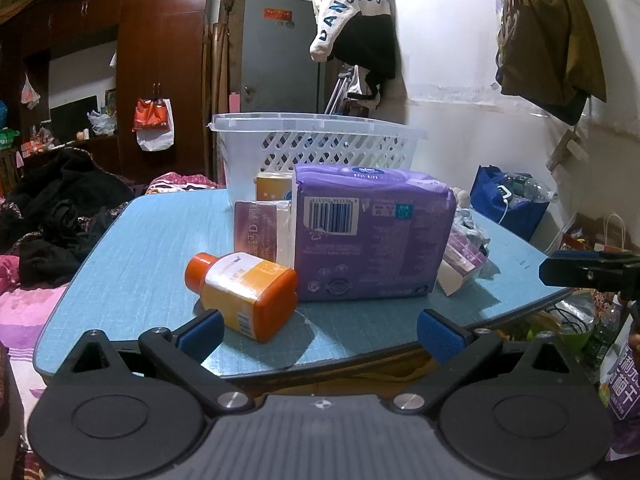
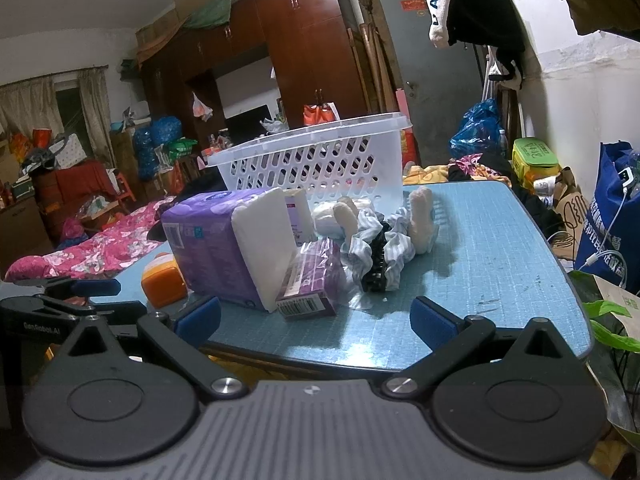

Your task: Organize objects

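A white lattice basket (image 1: pixel 320 148) stands at the back of the blue table (image 1: pixel 160 240); it also shows in the right wrist view (image 2: pixel 320 160). In front of it lie an orange bottle (image 1: pixel 246 294), a purple pad pack (image 1: pixel 372 236) and small boxes (image 1: pixel 260 228). In the right wrist view the orange bottle (image 2: pixel 164 280), the pad pack (image 2: pixel 216 240), a small purple box (image 2: pixel 316 284), striped cloth with a black clip (image 2: pixel 380 256) and white rolled items (image 2: pixel 422 216) lie before the basket. My left gripper (image 1: pixel 320 334) is open, just short of the bottle. My right gripper (image 2: pixel 316 320) is open, empty, at the table's front edge.
A bed with pink floral covers (image 2: pixel 100 248) and dark clothes (image 1: pixel 60 208) lies left of the table. A blue bag (image 2: pixel 608 216) and a plant (image 2: pixel 612 320) stand to the right. Clothes hang on the wall (image 1: pixel 356 24). Dark wardrobes (image 2: pixel 312 48) are behind.
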{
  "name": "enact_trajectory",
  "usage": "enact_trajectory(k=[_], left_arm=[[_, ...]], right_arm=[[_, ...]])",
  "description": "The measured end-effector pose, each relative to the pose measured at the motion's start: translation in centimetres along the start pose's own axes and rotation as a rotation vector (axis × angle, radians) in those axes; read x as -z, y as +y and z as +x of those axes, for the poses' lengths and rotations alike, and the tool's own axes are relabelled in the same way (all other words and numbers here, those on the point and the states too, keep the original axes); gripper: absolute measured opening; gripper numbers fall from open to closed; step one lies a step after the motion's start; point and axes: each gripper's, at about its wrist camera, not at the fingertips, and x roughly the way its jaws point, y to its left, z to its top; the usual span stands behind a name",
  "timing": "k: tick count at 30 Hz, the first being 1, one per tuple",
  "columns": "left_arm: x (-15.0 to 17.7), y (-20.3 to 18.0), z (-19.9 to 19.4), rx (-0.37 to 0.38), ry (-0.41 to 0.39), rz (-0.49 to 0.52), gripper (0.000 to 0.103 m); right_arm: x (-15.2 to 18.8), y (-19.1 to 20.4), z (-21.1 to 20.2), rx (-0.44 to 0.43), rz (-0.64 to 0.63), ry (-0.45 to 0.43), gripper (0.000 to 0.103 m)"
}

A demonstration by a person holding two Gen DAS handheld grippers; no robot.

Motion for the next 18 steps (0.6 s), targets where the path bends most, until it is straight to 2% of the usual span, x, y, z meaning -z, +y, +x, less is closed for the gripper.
enact_trajectory(k=[18], left_arm=[[0.0,0.01,0.23,-0.003,0.01,0.004,0.103]], right_arm=[[0.11,-0.09,-0.09,-0.003,-0.005,-0.002,0.103]])
